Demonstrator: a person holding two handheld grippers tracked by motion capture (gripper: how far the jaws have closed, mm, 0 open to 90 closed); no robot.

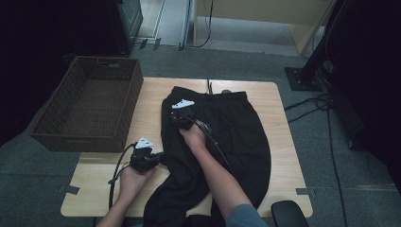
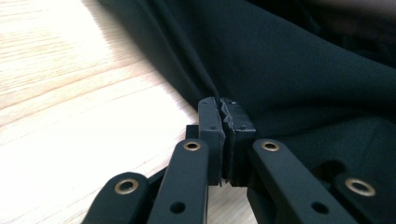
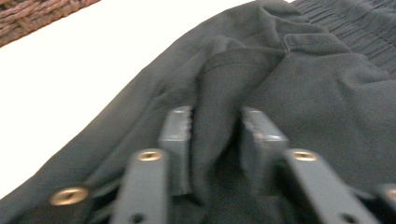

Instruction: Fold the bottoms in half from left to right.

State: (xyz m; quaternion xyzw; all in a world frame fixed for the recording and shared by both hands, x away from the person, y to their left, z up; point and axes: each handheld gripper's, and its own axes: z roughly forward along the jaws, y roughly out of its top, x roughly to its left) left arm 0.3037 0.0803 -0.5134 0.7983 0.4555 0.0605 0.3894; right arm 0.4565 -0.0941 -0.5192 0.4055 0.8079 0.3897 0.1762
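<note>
Black trousers (image 1: 236, 137) lie spread across the wooden table (image 1: 146, 104), waistband at the far side. My left gripper (image 1: 161, 157) sits at their near left edge; in the left gripper view its jaws (image 2: 220, 105) stand together, pinching the hem of the dark cloth (image 2: 289, 60). My right gripper (image 1: 176, 120) rests on the upper left part of the trousers. In the right gripper view a raised fold of the cloth (image 3: 217, 88) fills the gap between the pads of this gripper (image 3: 215, 121), which press on it from both sides.
A brown wicker basket (image 1: 85, 139) stands at the table's left, its corner also in the right gripper view (image 3: 28, 18). A black rounded chair part (image 1: 288, 215) sits at the near right corner. Cables (image 1: 312, 104) trail on the floor to the right.
</note>
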